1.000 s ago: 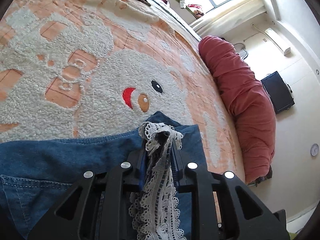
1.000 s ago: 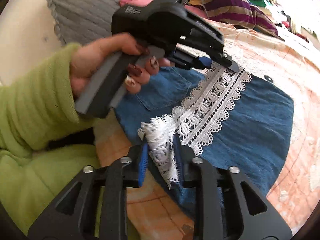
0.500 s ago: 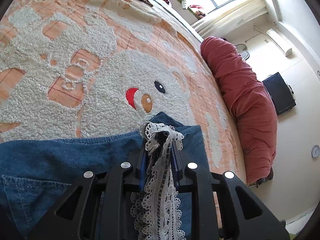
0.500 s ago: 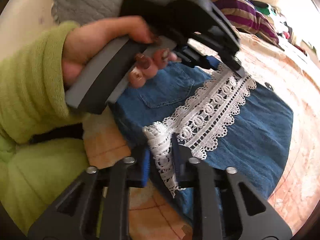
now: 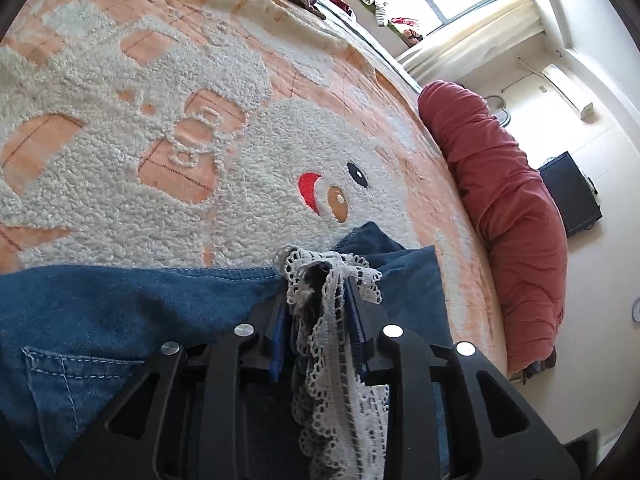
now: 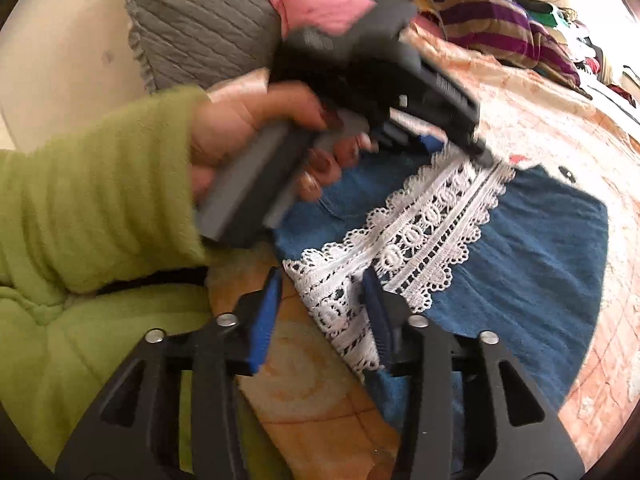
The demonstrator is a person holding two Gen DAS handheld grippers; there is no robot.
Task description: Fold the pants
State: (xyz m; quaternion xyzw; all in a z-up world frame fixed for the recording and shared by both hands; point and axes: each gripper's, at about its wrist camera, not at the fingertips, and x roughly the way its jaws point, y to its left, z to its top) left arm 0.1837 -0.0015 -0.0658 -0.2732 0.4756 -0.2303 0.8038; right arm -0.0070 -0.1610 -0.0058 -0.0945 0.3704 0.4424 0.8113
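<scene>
Pants (image 5: 120,312) lie folded on my bed's fleece blanket (image 5: 120,128). Left claw (image 5: 320,312) pinches the lace trim (image 5: 332,280) at the far edge. Right claw (image 6: 320,308) sits spread, straddling the trim's near end, gripping nothing.

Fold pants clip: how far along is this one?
Done: the blue denim pants look folded over once on the peach fleece bedspread. In hand: left gripper clamps their white lace hem; right gripper is open around it. Left: letting go, perhaps another fold.
</scene>
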